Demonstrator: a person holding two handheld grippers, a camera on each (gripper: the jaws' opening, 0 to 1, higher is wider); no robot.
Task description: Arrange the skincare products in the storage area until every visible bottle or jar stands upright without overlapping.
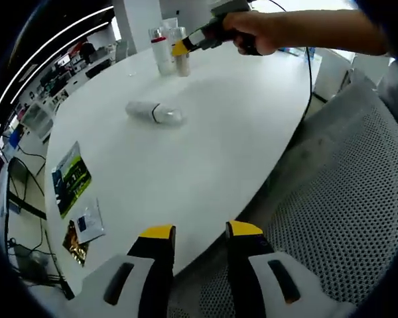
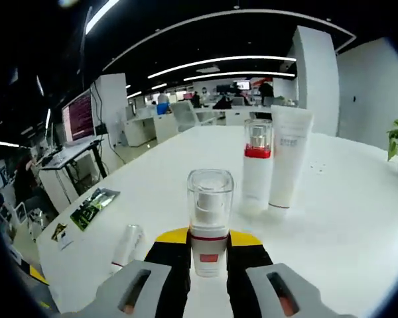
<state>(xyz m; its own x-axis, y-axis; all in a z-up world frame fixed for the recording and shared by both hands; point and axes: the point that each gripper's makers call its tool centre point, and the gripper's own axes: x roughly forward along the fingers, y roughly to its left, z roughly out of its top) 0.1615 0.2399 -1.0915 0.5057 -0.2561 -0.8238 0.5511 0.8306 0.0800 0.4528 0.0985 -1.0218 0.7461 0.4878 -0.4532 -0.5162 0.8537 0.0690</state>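
At top of the left gripper view, a hand point(image 1: 262, 33) stretches the right gripper point(image 2: 209, 246), clamping an upright clear-capped bottle point(image 2: 209, 218); the left gripper point(image 1: 200, 233) gapes empty at bottom.

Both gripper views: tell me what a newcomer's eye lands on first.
In the right gripper view, a clear-capped bottle stands upright between the right gripper's yellow-tipped jaws, with a red-banded bottle and a white tube upright behind it. In the left gripper view, one white bottle lies on its side mid-table, apart from the rest, while the left gripper hangs open at the table's edge above a mesh chair.
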